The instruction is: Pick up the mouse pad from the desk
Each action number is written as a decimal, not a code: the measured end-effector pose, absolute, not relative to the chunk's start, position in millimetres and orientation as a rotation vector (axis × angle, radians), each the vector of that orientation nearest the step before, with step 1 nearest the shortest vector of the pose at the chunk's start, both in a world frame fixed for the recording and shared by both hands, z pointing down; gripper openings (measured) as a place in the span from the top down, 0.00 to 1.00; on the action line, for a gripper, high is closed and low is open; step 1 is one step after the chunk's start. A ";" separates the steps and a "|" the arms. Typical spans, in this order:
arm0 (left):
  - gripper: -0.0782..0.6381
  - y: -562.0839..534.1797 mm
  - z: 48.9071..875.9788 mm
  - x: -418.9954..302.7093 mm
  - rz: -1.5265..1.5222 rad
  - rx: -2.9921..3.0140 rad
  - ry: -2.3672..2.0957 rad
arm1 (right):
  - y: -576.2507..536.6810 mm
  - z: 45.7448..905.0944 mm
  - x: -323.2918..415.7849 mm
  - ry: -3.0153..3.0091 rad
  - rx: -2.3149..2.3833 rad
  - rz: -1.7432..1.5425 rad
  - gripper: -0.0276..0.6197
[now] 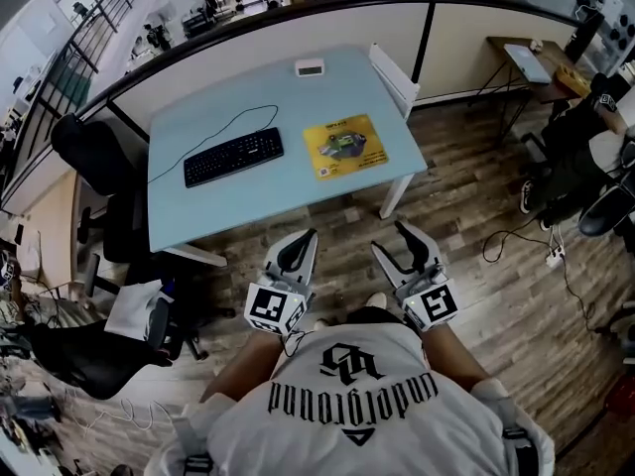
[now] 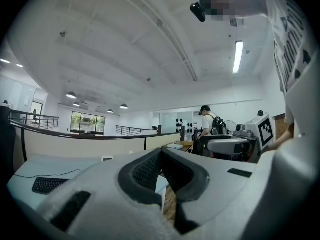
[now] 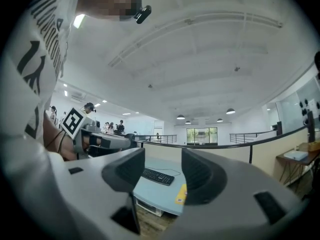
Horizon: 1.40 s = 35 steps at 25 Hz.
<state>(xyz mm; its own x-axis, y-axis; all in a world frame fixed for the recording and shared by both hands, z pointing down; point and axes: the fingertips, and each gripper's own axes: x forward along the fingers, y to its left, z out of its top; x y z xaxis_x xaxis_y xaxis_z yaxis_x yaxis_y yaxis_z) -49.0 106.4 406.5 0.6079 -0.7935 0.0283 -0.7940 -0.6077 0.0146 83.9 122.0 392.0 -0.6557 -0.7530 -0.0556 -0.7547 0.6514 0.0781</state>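
The yellow mouse pad lies flat on the right half of the light blue desk, near its front edge. The right gripper view shows the mouse pad between the jaws, far off. My left gripper hangs over the wooden floor short of the desk, its jaws together and empty; in its own view the left gripper has its tips meeting. My right gripper is beside it, also short of the desk. The right gripper stands open with nothing between its pads.
A black keyboard with its cable lies on the desk's left half, and a small white device sits at the back. A black office chair stands left of the desk and a white chair right. Cables trail on the floor.
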 end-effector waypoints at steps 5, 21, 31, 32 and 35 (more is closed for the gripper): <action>0.88 72.1 418.3 -5.9 0.045 2.756 -1.388 | 92.5 397.5 125.9 2.845 -1.277 0.149 0.55; 0.88 30.2 416.5 91.7 0.058 2.815 -1.335 | 56.3 407.7 230.1 2.768 -1.346 0.063 0.45; 0.88 6.2 417.5 107.0 0.030 2.842 -1.258 | 44.6 411.6 240.7 2.747 -1.421 0.056 0.43; 0.88 2.9 417.5 107.2 0.027 2.844 -1.251 | 42.5 411.8 240.9 2.746 -1.429 0.055 0.43; 0.88 -7.3 416.9 104.4 0.018 2.845 -1.237 | 34.6 410.2 238.4 2.743 -1.448 0.062 0.43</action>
